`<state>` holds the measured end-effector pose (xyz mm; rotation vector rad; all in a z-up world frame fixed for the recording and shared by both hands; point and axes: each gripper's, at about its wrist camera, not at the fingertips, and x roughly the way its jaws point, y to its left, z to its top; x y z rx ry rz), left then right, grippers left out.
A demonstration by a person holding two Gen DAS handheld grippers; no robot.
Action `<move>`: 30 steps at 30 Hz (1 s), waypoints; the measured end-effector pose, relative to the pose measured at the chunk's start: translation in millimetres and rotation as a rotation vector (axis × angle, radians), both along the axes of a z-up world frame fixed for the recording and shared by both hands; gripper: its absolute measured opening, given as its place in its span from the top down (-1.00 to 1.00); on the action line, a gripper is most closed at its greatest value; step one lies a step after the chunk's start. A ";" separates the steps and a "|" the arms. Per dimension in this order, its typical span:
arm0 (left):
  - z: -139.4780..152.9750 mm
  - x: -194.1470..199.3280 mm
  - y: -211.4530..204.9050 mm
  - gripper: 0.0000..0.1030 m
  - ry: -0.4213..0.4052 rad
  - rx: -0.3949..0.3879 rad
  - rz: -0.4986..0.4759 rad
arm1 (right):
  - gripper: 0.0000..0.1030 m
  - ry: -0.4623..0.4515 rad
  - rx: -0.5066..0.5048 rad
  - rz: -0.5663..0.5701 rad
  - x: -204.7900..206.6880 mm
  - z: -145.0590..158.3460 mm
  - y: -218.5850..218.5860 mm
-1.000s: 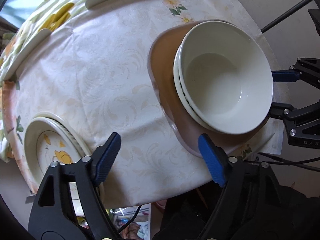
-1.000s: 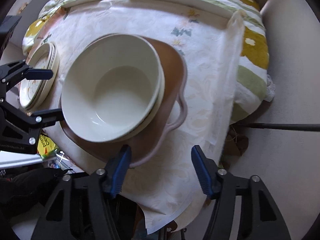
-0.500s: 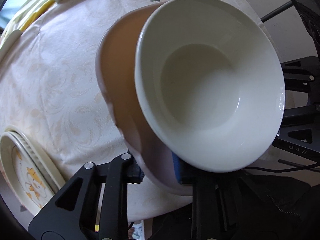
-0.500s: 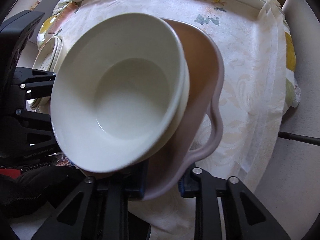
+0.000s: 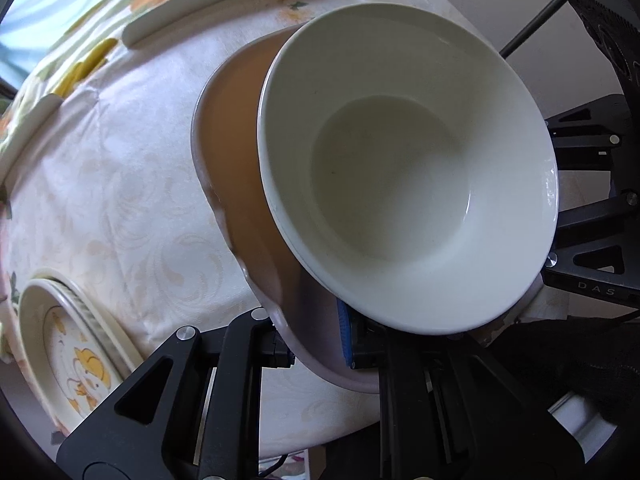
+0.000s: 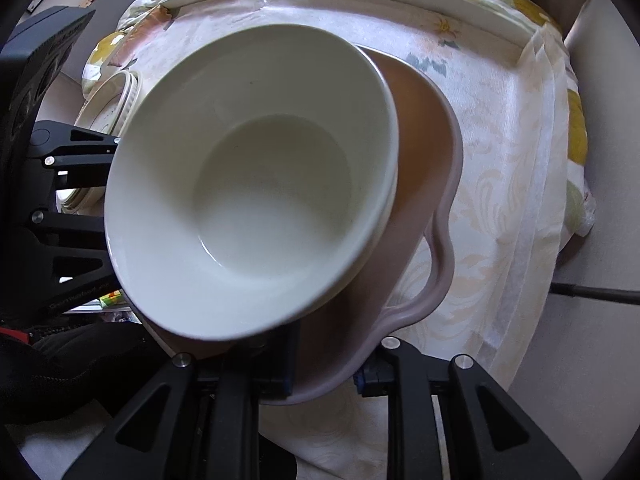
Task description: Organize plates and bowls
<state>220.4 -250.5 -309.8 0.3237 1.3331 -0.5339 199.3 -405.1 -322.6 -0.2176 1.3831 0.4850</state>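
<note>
With both the left gripper (image 5: pixel 316 350) and right gripper (image 6: pixel 326 374) clamped on the near rim of the tray (image 5: pixel 236 168), whose stacked bowls (image 5: pixel 404 168) sit near that edge, uneven lifting could slide them off; a second ago both jaws stood apart, off the tray.

Soft daylight is coming in from the pale blue curtained window (image 5: pixel 24 4) at the far upper left of my left wrist view, and it is washing the cream damask tablecloth (image 5: pixel 120 184) evenly. A small glare streak is shining on the rim of the glossy white ceramic bowl (image 5: pixel 412 184). My fisheye lenses are bending the edges and darkening the corners; focus is staying sharp throughout.
</note>
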 end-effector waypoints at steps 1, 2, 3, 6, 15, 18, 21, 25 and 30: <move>5.2 -0.2 2.9 0.74 -0.007 -0.002 0.009 | 0.62 -0.008 -0.001 0.006 0.9 4.4 0.5; 11.7 -0.2 6.1 0.74 -0.014 -0.004 0.020 | 0.62 -0.018 -0.002 0.017 2.0 10.2 2.9; 18.8 -0.3 10.2 0.74 -0.023 -0.005 0.029 | 0.62 -0.025 -0.003 0.027 2.8 14.8 5.1; 44.8 -12.9 19.2 0.74 -0.052 -0.004 0.052 | 0.62 -0.052 -0.007 0.057 5.1 32.8 16.3; 83.9 -20.6 100.0 0.74 -0.106 0.009 0.088 | 0.62 -0.114 -0.006 0.115 7.0 73.4 88.6; 89.8 -25.2 136.0 0.74 -0.108 0.029 0.086 | 0.62 -0.115 0.001 0.116 4.7 73.3 120.1; 88.5 -28.3 167.9 0.74 -0.101 0.038 0.089 | 0.62 -0.109 0.007 0.113 4.8 70.1 162.1; 75.5 -24.5 211.9 0.74 -0.085 0.057 0.078 | 0.62 -0.096 0.013 0.108 4.5 61.8 206.9; 53.4 -23.8 247.0 0.74 -0.057 0.067 0.058 | 0.62 -0.066 0.007 0.095 0.4 42.3 250.2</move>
